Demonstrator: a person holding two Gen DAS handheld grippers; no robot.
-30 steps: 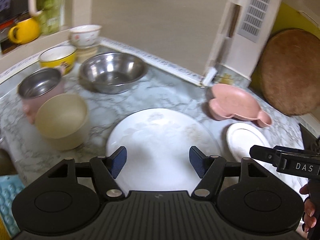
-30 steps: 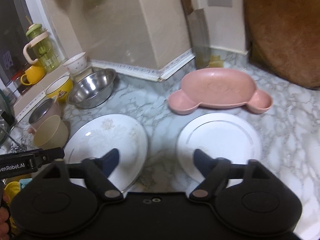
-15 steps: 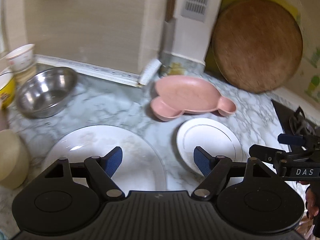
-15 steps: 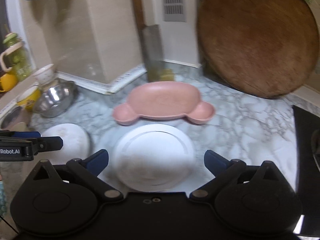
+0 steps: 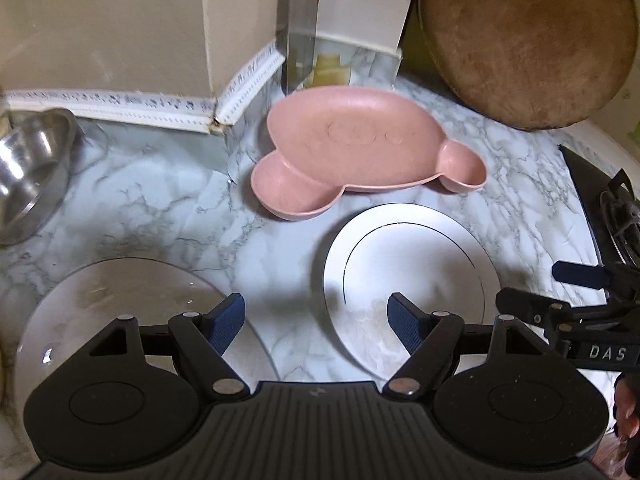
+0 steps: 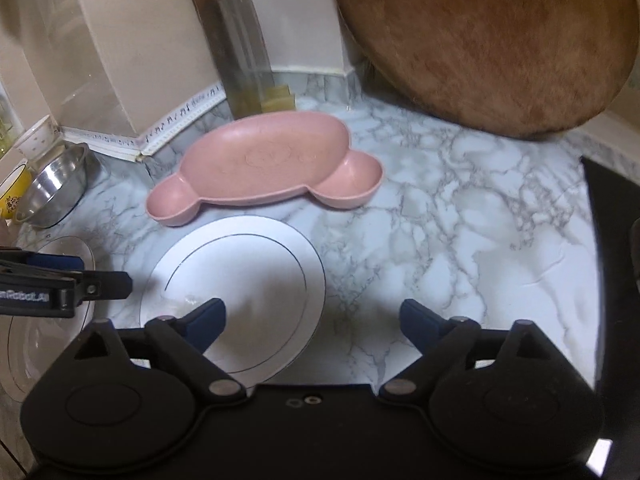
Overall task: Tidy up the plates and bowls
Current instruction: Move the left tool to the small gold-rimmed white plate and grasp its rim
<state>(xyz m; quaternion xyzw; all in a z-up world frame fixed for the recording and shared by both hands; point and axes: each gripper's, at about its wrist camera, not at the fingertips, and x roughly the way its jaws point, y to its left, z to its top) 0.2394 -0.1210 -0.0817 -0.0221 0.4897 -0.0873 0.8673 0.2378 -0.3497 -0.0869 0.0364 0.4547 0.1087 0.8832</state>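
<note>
Three plates on a marble counter [image 5: 152, 200]: one pink tray [image 5: 360, 152] with two ear cups, one small white plate [image 5: 408, 264] just in front of it, one large plate [image 5: 120, 304] at left, apart from both. Two steel or china vessels clearly seen at far left, a steel bowl [image 6: 56, 188] and a yellow cup [image 6: 12, 196], with a white cup [image 6: 36, 136] behind them. One round wooden board [image 5: 528, 40] leaning on the back wall at right. One knife blade [image 5: 298, 20] standing in the corner. Left gripper [image 5: 316, 320] spread wide above bare counter between the two white plates, right pad over the small plate's near rim, nothing clamped. Right gripper [image 6: 310, 320] also unclenched, jaws narrowing, left pad over the small plate, right pad over bare marble, nothing between the pads but the plate's right edge below. Small plate's rim close to the pink tray's front edge, whether touching unclear. Open marble to the right of the small plate, up to a black stove [image 6: 612, 240] at the counter's right end. Narrow strip of clear counter between the two white plates. Beige tiled walls meeting in a jutting corner behind, patterned trim [image 5: 120, 108] along the base.
</note>
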